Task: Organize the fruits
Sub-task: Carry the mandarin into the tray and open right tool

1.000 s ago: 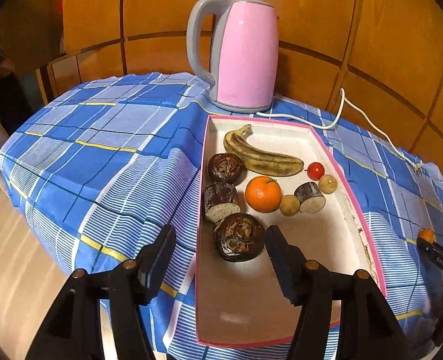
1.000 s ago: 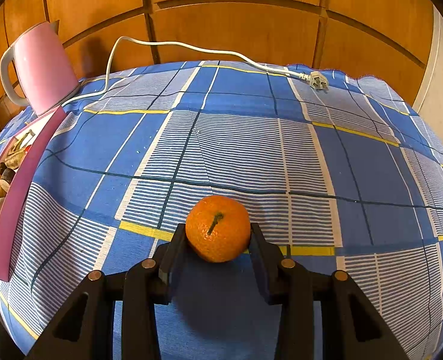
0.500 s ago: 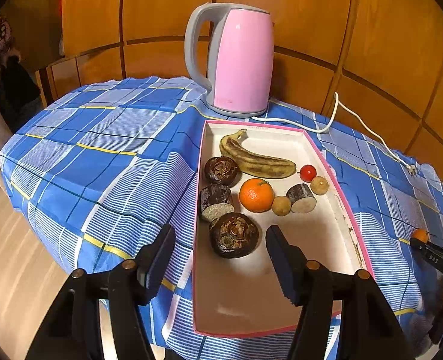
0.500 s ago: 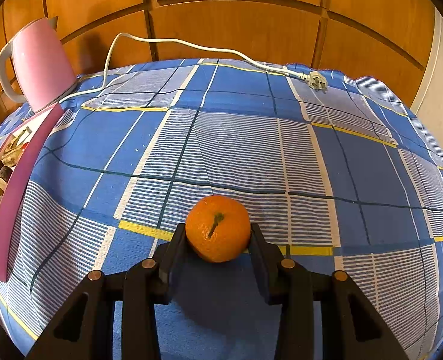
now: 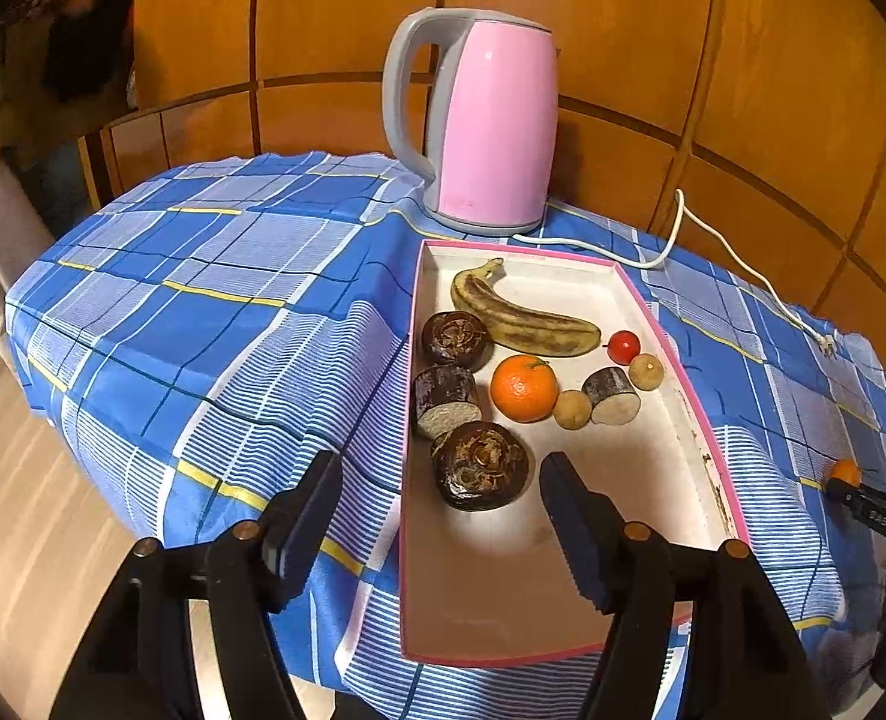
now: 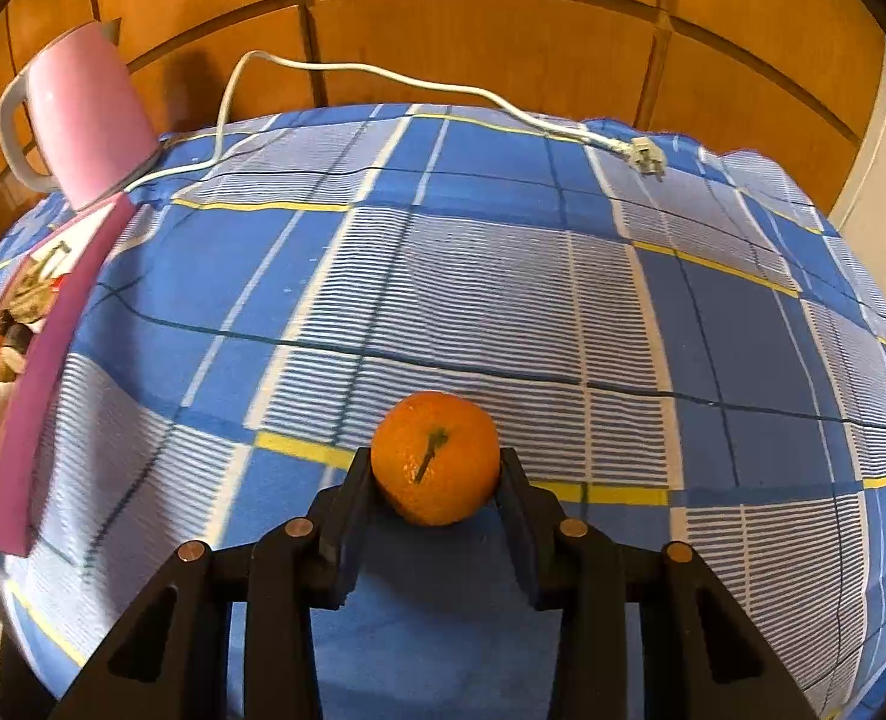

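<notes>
My right gripper (image 6: 435,471) is shut on an orange mandarin (image 6: 435,457) and holds it over the blue checked tablecloth, right of the pink-rimmed tray (image 6: 35,372). In the left wrist view the tray (image 5: 676,354) holds a banana (image 5: 520,318), another mandarin (image 5: 523,388), dark round fruits (image 5: 480,465), cut dark pieces (image 5: 445,402), small brown fruits (image 5: 571,409) and a red cherry tomato (image 5: 624,346). My left gripper (image 5: 440,498) is open and empty, above the tray's near end. The right gripper and its mandarin (image 5: 846,472) show at the far right.
A pink electric kettle (image 5: 484,120) stands behind the tray; its white cord (image 6: 383,75) runs across the cloth to a loose plug (image 6: 643,151). Wooden panels back the table. The table edge and floor lie to the left (image 5: 23,540).
My left gripper has drawn back and risen, so the tray and kettle look farther off. My right gripper has lifted and turned a little with the mandarin still held.
</notes>
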{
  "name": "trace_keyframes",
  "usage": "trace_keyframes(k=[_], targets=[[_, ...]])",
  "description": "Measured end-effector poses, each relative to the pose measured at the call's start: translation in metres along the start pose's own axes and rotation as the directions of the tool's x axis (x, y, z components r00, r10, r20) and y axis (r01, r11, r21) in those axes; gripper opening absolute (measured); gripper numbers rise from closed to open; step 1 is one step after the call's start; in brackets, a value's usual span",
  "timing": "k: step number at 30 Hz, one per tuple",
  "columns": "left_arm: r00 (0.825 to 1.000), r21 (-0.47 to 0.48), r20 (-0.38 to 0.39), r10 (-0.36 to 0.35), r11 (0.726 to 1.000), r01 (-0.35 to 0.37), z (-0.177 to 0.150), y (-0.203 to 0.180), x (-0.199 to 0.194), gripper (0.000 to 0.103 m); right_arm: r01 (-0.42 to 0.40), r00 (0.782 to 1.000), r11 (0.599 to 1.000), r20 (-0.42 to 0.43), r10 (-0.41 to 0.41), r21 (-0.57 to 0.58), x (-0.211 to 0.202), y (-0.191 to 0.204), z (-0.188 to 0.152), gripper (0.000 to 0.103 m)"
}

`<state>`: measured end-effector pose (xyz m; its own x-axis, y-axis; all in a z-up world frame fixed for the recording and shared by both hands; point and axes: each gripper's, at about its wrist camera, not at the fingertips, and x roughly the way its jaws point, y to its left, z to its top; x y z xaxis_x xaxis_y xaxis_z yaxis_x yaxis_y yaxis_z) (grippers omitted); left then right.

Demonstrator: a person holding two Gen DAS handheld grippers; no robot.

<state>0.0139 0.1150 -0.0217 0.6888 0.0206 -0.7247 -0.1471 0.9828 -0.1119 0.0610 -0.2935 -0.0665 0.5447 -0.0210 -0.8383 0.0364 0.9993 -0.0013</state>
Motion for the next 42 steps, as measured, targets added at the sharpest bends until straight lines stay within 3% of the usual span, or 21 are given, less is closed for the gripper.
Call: trace_keyframes(k=[6, 9, 17, 23, 27, 29, 34, 42], targets=[[1.000, -0.013, 0.000, 0.003, 1.000, -0.003, -0.001, 0.004, 0.001, 0.070, -0.118, 0.990, 0.988, 0.060, 0.124, -0.098, -0.034, 0.040, 0.008, 0.039], [1.000, -0.027, 0.003, 0.008, 1.000, -0.008, -0.001, 0.009, 0.000, 0.070, -0.197, 0.975, 0.964, 0.067, 0.212, -0.181, -0.049, 0.071, 0.013, 0.039], [0.999, -0.074, 0.009, 0.044, 0.996, -0.043, -0.001, 0.032, -0.002, 0.070, -0.366, 0.918, 0.833, -0.011, 0.397, -0.414, -0.069, 0.174, 0.015, 0.039], [0.999, -0.094, 0.007, 0.052, 0.994, -0.051, -0.003, 0.041, 0.000, 0.070, -0.425, 0.898, 0.769, -0.116, 0.424, -0.478, -0.044, 0.242, 0.014, 0.040], [0.999, -0.101, -0.007, 0.047, 0.994, -0.047, -0.005, 0.044, 0.003, 0.070, -0.442, 0.896, 0.778, -0.180, 0.406, -0.447, -0.013, 0.268, 0.015, 0.041], [0.999, -0.104, -0.013, 0.046, 0.993, -0.047, -0.006, 0.045, 0.005, 0.070, -0.426, 0.905, 0.793, -0.189, 0.382, -0.436, -0.001, 0.274, 0.015, 0.041], [0.999, -0.111, -0.025, 0.041, 0.993, -0.043, -0.007, 0.046, 0.008, 0.070, -0.445, 0.896, 0.793, -0.191, 0.402, -0.417, 0.007, 0.277, 0.015, 0.044], [0.999, -0.113, -0.027, 0.036, 0.993, -0.038, -0.007, 0.044, 0.008, 0.070, -0.445, 0.895, 0.785, -0.177, 0.409, -0.432, -0.010, 0.266, 0.006, 0.044]])
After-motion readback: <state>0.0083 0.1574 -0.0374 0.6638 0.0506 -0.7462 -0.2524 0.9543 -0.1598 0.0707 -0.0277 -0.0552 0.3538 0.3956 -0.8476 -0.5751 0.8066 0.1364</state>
